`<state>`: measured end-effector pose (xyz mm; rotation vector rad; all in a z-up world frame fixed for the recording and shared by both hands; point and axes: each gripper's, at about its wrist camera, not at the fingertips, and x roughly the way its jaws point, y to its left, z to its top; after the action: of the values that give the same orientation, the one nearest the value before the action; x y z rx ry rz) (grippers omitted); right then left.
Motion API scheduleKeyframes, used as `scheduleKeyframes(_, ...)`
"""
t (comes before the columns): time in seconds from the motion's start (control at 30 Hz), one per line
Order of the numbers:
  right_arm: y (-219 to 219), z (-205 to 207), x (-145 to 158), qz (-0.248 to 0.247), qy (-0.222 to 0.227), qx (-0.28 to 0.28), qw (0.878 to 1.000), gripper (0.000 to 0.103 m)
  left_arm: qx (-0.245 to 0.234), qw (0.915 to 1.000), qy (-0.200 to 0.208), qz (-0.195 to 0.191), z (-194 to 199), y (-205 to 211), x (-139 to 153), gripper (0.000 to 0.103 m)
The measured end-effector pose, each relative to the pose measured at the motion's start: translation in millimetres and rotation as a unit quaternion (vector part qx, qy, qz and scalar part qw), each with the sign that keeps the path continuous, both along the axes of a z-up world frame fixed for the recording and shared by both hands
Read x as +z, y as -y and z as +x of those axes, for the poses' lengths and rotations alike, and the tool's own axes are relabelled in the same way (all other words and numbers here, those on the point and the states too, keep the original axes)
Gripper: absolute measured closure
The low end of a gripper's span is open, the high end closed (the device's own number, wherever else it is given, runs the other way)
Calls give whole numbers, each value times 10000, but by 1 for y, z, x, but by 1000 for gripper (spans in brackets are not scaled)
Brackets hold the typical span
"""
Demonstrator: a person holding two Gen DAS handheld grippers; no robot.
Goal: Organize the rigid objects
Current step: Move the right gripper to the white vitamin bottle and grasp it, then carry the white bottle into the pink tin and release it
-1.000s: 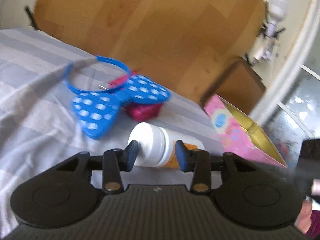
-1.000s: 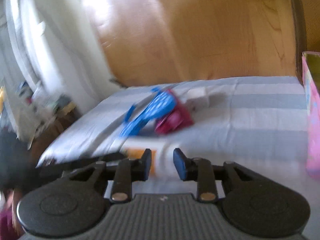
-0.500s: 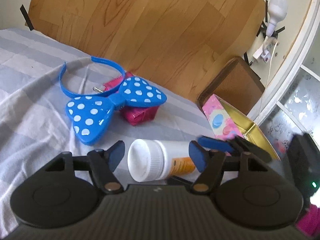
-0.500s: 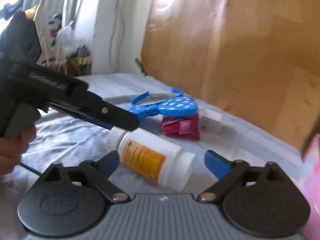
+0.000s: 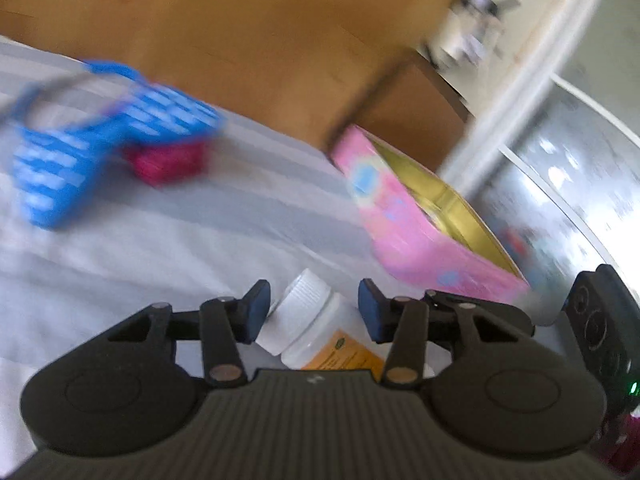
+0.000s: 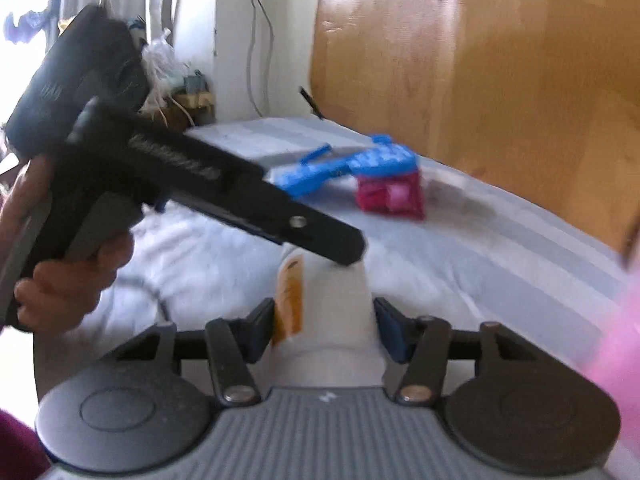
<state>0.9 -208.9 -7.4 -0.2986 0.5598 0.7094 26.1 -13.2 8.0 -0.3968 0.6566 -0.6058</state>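
Note:
A white bottle (image 5: 304, 320) with an orange label lies on the striped bed sheet (image 5: 200, 240). Its ribbed cap sits between the fingers of my left gripper (image 5: 312, 312), whose jaws are closing, with gaps still showing on both sides. In the right wrist view the bottle's body (image 6: 332, 300) fills my right gripper (image 6: 326, 330); those jaws are closing too, and both blue pads touch the bottle's sides. The left gripper (image 6: 344, 250) reaches in from the left over the bottle's far end, held by a hand (image 6: 72, 276).
An open pink tin (image 5: 420, 240) with a gold inside stands to the right on the bed. A blue polka-dot bow headband (image 5: 80, 148) and a magenta item (image 5: 168, 160) lie at the far left. A wooden headboard (image 5: 240, 20) stands behind.
The right jaws went from wide apart to closed against the bottle's sides. The left jaws narrowed around the cap. The left view swung right, so the headband slid left and the tin came nearer.

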Motion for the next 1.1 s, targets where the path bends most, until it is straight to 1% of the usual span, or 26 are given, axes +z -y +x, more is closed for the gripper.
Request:
scheduleKeyframes(0.07, 15, -23, -6, -225, 79, -253, 9994, 51, -327, 9994, 6, 57, -4, 28, -4, 52)
scheduleKeyframes(0.17, 46, -51, -7, -25, 75, -722, 9974, 51, -735, 9971, 89, 190, -10, 68, -7, 52)
scheduleKeyframes(0.23, 63, -67, -6, 75, 84, -1054, 9944, 47, -992, 9948, 42, 238, -10, 92, -9, 52)
scheduleKeyframes(0.33, 84, -92, -7, 161, 156, -1513, 9882, 39, -1273, 9912, 19, 361, -12, 122, -12, 52)
scheduleKeyframes(0.37, 91, -100, -9, 153, 189, -1679, 9855, 32, -1341, 9900, 52, 427, -13, 131, -14, 52)
scheduleKeyframes(0.4, 96, -107, -12, 135, 222, -1813, 9831, 28, -1396, 9890, 72, 482, -15, 138, -14, 50)
scheduleKeyframes(0.47, 107, -119, -15, 212, 204, -2008, 9792, 28, -1469, 9871, 70, 635, -17, 149, -14, 49)
scheduleKeyframes(0.5, 111, -123, -16, 262, 178, -2086, 9775, 28, -1472, 9867, 69, 687, -17, 151, -13, 50)
scheduleKeyframes(0.57, 118, -133, -18, 288, 206, -2239, 9740, 28, -1384, 9873, 131, 766, -20, 151, -7, 48)
scheduleKeyframes(0.63, 123, -141, -17, 277, 295, -2378, 9705, 28, -1198, 9897, 225, 749, -23, 139, 2, 39)
scheduleKeyframes(0.7, 125, -148, -16, 347, 391, -2432, 9686, 28, -1005, 9922, 256, 697, -30, 123, 11, 38)
scheduleKeyframes(0.73, 126, -150, -15, 372, 454, -2425, 9684, 28, -934, 9931, 205, 672, -33, 116, 15, 38)
scheduleKeyframes(0.8, 124, -154, -13, 410, 573, -2371, 9689, 28, -892, 9945, -74, 544, -36, 105, 18, 38)
scheduleKeyframes(0.9, 124, -152, -14, 520, 606, -2297, 9700, 28, -1066, 9929, -465, 237, -44, 95, 16, 38)
scheduleKeyframes(0.97, 125, -144, -15, 577, 582, -2270, 9704, 28, -1149, 9913, -600, 236, -49, 98, 12, 38)
scheduleKeyframes(1.03, 123, -145, -16, 593, 582, -2255, 9707, 28, -1261, 9892, -700, 278, -52, 103, 6, 38)
scheduleKeyframes(1.07, 123, -147, -16, 604, 573, -2234, 9712, 30, -1307, 9881, -750, 307, -52, 106, 4, 38)
scheduleKeyframes(1.1, 123, -148, -17, 605, 563, -2207, 9718, 32, -1297, 9881, -747, 363, -53, 109, 2, 35)
